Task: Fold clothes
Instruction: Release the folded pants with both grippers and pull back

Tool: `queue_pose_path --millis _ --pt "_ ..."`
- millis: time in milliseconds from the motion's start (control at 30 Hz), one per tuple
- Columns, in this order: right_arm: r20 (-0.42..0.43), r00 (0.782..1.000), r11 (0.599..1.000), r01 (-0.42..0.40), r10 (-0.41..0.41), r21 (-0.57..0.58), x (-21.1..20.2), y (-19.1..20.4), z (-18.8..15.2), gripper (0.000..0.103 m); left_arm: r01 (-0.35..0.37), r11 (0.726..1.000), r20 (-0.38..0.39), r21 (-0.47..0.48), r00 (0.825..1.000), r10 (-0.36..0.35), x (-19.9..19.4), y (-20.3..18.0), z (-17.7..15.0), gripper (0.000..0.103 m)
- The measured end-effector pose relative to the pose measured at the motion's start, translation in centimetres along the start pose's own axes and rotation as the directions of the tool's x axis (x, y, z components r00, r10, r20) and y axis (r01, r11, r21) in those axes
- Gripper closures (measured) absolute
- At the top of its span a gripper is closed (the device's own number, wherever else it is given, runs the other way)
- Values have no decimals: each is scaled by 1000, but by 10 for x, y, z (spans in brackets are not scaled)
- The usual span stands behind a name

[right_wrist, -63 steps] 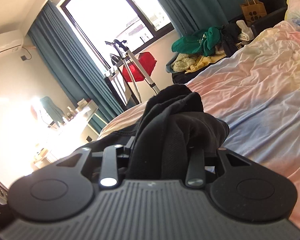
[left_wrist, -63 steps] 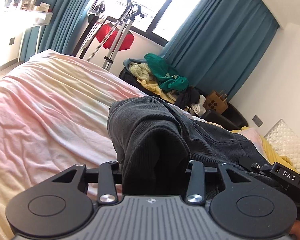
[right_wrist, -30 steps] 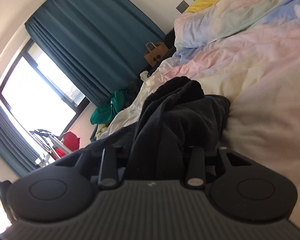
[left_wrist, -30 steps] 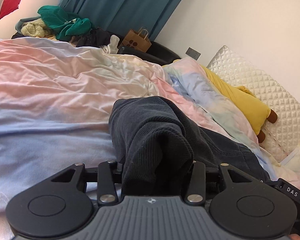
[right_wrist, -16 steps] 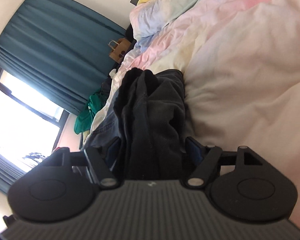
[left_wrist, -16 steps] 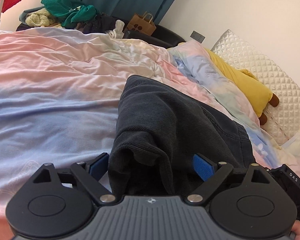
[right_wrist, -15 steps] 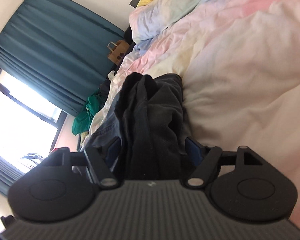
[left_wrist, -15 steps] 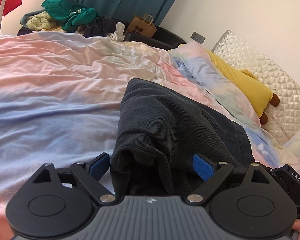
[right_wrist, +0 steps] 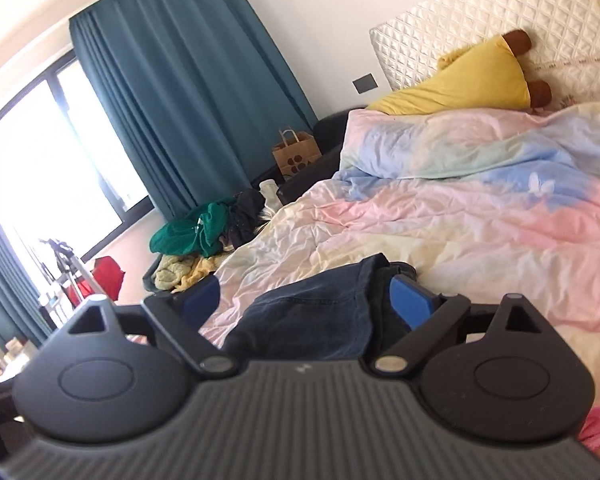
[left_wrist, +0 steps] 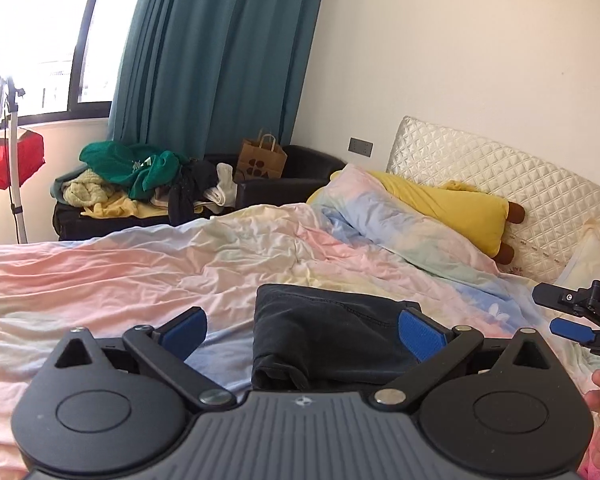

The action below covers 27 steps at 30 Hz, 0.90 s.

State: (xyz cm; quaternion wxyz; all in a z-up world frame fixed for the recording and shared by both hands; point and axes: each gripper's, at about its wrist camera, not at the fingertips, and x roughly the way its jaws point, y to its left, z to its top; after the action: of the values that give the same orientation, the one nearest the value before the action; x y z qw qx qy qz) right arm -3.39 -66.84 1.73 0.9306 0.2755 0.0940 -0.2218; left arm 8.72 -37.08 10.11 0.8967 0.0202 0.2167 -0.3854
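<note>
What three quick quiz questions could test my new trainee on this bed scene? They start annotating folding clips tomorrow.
1. True or false: the left hand-held gripper is clamped on the dark jeans.
2. Where do the jeans lie? A) on the pastel duvet B) on the clothes pile C) in the paper bag
3. Fill in: the right hand-held gripper stands ____.

Key: 1 false, its jaws have just been opening and the pads are clear of the cloth; 2 A; 3 open.
</note>
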Motion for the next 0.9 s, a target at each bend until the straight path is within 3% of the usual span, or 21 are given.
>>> queue_pose_path --millis 267,500,900 --pt "33 999 983 -9 15 -181 -78 70 -12 9 -34 999 73 30 997 32 -114 -13 3 0" --pt "25 1000 969 16 -10 -248 -116 101 -47 9 -113 993 68 28 992 111 -184 -16 -20 0" --pt "-42 997 958 46 -60 -282 -129 119 -108 10 -167 985 5 52 986 167 -223 -13 -78 0"
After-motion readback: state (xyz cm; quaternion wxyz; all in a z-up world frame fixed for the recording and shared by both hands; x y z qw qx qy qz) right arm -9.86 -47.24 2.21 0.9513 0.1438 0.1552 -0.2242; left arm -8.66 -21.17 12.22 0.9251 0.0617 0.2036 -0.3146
